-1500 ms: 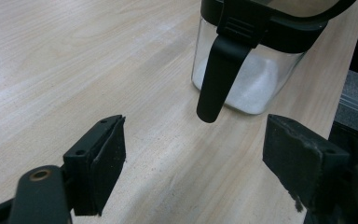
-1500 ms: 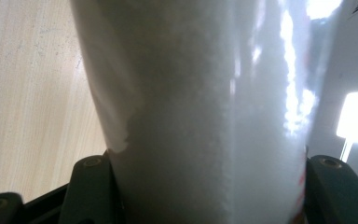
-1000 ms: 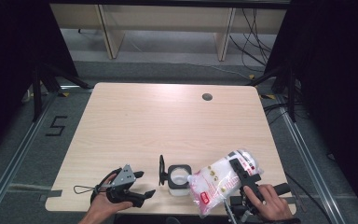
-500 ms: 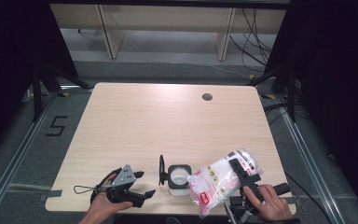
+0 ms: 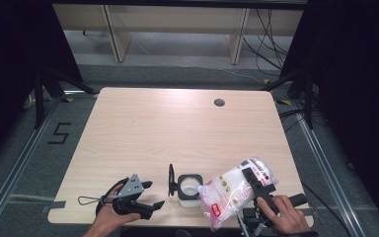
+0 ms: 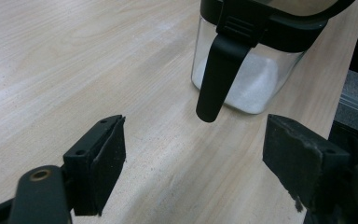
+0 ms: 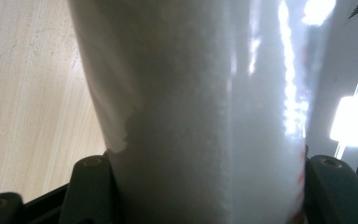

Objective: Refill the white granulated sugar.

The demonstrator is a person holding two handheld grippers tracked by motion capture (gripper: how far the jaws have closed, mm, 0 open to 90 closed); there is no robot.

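While the right gripper (image 5: 253, 178) pinches a clear plastic bag of white powder (image 5: 234, 192) across its middle, the bag lies tilted over the near right part of the bench (image 5: 177, 128), its lower corner hanging past the front edge and its upper end, with a red-printed label, pointing away from the person. In the right gripper view the bag (image 7: 196, 112) stands between the two black jaws, which press on it from both sides, and pale wood shows at the left. Just to the left of the bag stands a small clear jar (image 5: 188, 187) with a black rim, its hinged black lid (image 5: 171, 178) swung open and standing upright on its left side; whether bag and jar touch I cannot tell. In the left gripper view the jar (image 6: 247, 79) holds some white powder at its bottom, and a black latch hangs down its front. The left gripper (image 5: 150, 195) rests near the front edge, left of the jar, its jaws spread wide with nothing between them but bare wood, pointing toward the jar.
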